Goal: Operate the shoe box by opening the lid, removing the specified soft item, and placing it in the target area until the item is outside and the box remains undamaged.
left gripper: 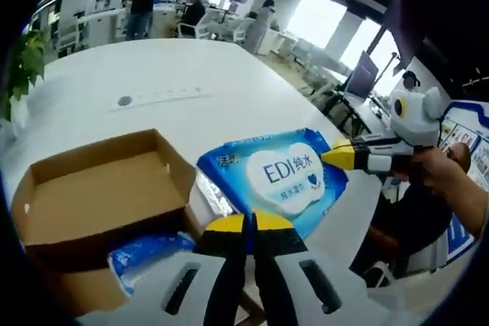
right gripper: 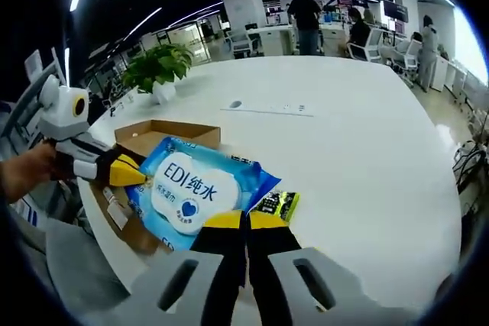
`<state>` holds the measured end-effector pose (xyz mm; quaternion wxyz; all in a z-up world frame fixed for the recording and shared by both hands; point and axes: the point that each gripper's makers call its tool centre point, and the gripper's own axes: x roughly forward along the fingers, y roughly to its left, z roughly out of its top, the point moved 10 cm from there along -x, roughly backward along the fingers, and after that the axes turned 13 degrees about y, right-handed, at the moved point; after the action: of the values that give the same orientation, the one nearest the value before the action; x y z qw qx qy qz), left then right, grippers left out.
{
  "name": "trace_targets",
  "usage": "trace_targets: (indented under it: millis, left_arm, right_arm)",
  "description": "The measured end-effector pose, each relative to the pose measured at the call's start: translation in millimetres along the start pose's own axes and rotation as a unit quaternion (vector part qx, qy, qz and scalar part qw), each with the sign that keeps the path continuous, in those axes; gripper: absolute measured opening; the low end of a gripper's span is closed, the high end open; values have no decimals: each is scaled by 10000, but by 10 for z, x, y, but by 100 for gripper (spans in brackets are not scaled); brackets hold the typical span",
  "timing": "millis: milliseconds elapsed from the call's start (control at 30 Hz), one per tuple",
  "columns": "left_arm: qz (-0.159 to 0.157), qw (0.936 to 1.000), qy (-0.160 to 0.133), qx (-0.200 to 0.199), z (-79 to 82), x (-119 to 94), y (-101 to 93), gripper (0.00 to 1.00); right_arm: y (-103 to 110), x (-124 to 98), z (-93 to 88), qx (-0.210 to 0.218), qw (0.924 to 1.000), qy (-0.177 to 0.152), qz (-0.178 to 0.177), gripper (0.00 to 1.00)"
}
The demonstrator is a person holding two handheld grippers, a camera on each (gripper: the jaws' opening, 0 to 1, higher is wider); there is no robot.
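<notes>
A blue wet-wipes pack with a white label hangs over the white table, held at two opposite edges. My left gripper is shut on its near edge in the left gripper view, and it comes in from the left as a yellow-tipped left gripper in the right gripper view. My right gripper is shut on the opposite edge, and its yellow tip shows as the right gripper at the pack's far corner. The open brown cardboard shoe box lies beside and under the pack.
A second blue pack lies low beside the box. A green and black printed bit shows at the held pack's corner. A potted plant stands at the table's edge. The white table stretches far; people and desks are behind it.
</notes>
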<state>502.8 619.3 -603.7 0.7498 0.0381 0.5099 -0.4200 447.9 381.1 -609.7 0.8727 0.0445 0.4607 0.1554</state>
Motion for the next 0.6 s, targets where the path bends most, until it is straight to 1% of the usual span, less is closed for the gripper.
trace_targets:
  millis: [100, 367, 500, 600]
  left_arm:
    - [52, 9998, 131, 161, 21, 75, 1, 0]
    - [211, 9981, 420, 406, 86, 251, 47, 0]
    - [378, 9951, 636, 658, 107, 358, 60, 0]
    - [485, 9921, 788, 850, 119, 445, 82, 0]
  right_arm:
    - [-36, 44, -4, -11, 10000, 56, -9, 0]
    - [-168, 248, -11, -20, 9996, 284, 0, 0]
    - [-220, 349, -12, -62, 9993, 376, -19, 0]
    - [-261, 436, -20, -170, 9988, 465, -33, 0]
